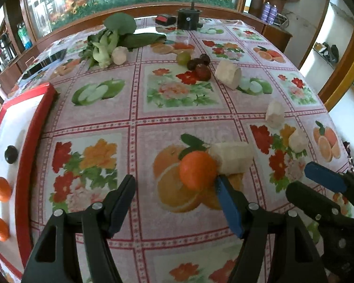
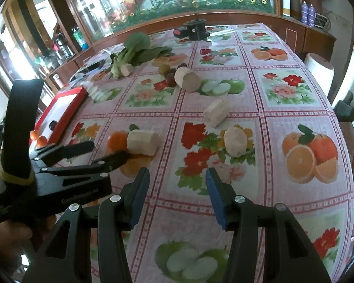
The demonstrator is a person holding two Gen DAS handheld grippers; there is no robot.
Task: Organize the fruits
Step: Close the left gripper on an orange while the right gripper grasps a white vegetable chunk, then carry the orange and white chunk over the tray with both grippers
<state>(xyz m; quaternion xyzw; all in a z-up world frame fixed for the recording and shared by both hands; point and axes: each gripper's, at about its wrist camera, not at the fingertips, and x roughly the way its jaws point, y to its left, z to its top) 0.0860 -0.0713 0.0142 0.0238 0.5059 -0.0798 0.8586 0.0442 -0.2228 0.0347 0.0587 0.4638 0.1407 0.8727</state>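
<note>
While angled down over the fruit-print tablecloth (image 1: 177,118), left gripper (image 1: 177,188) spread wide with nothing pinched, an orange (image 1: 197,171) sitting just ahead of the gap toward one o'clock, the blue pad of the right-hand finger (image 1: 229,210) at the fruit's lower edge, contact unclear. Touching the orange at its three o'clock side, a pale cut root chunk (image 1: 233,156) lying on its side. Further pale chunks at two o'clock (image 1: 275,114), at three o'clock (image 1: 297,140), and a bigger one at one o'clock (image 1: 227,74), well up the cloth. Near twelve o'clock, a green round fruit (image 1: 183,57) bunched with dark red fruits (image 1: 200,67). At eleven o'clock, leafy greens (image 1: 115,37). At nine o'clock, a red-rimmed white tray (image 1: 35,127) holding a dark round fruit (image 1: 11,154) and oranges (image 1: 2,189). Right gripper (image 1: 318,188) poking in at four o'clock; seen from its own camera, right gripper (image 2: 178,188) parted over bare cloth with nothing between the pads, one chunk (image 2: 236,141) ahead at one o'clock, the left gripper off at nine to ten o'clock, gripped by a person's hand (image 2: 4,233) at eight o'clock. At the far edge of the table, a black cylindrical device (image 1: 188,18)
</note>
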